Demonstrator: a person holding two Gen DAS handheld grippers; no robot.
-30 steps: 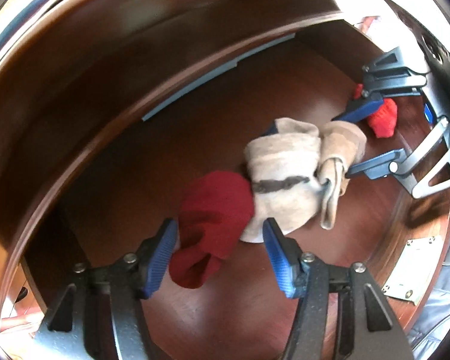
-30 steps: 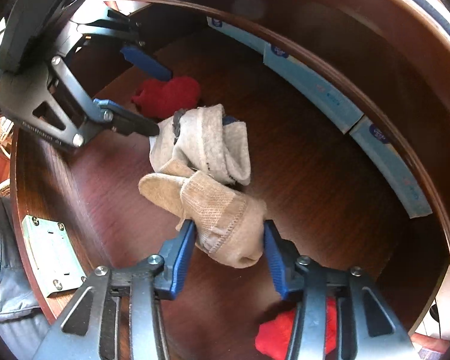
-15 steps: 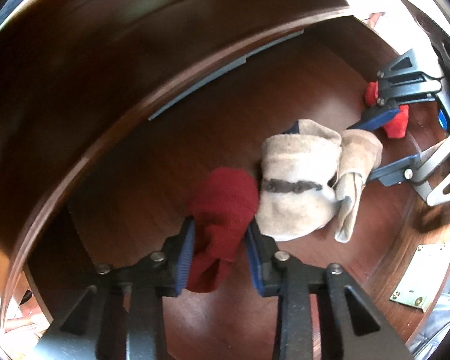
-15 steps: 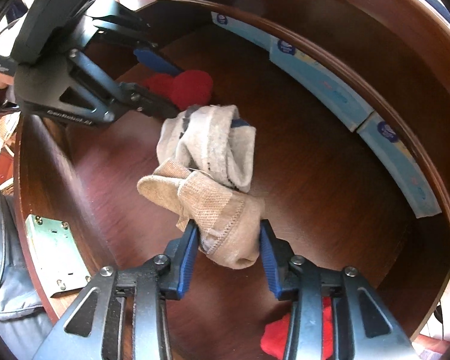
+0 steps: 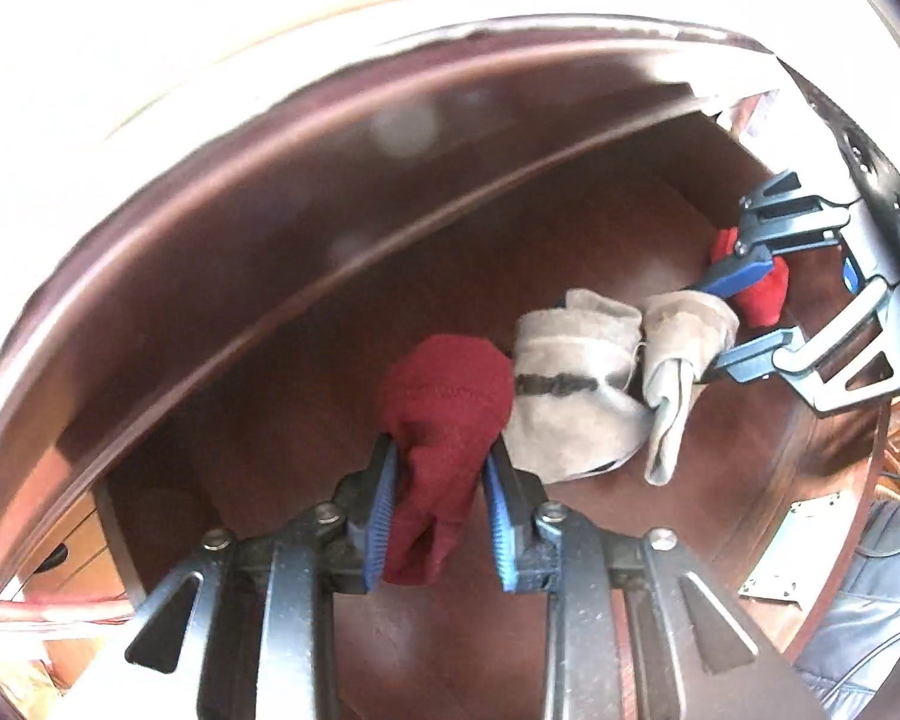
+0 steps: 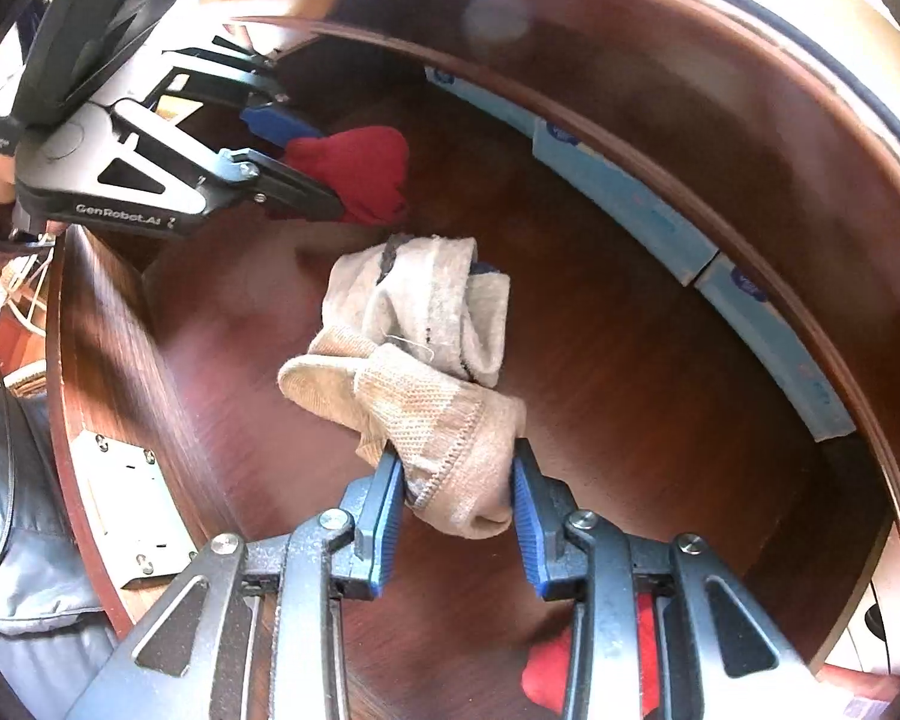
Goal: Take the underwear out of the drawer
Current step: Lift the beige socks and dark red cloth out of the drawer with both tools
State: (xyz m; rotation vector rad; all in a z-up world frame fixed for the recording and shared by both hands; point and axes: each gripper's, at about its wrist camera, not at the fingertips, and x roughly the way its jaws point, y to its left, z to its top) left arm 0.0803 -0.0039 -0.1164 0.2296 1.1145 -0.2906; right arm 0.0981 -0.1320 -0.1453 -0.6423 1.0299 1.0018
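Down in the brown drawer (image 6: 630,372), both grippers' fingers squeeze cloth, left (image 5: 441,504) on a red piece (image 5: 444,414), right (image 6: 459,498) on a tan piece (image 6: 450,438), neither lifted out yet.

Light blue boxes (image 6: 624,192) in a row, far ahead and right of the right tongs (image 6: 456,468); shiny metal plate (image 6: 132,510) off to the left.

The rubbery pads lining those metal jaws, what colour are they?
Blue pads, ridged; clearest in the right wrist view.

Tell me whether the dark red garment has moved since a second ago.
Yes. The dark red garment, pinched in the left gripper, has lifted off the drawer floor.
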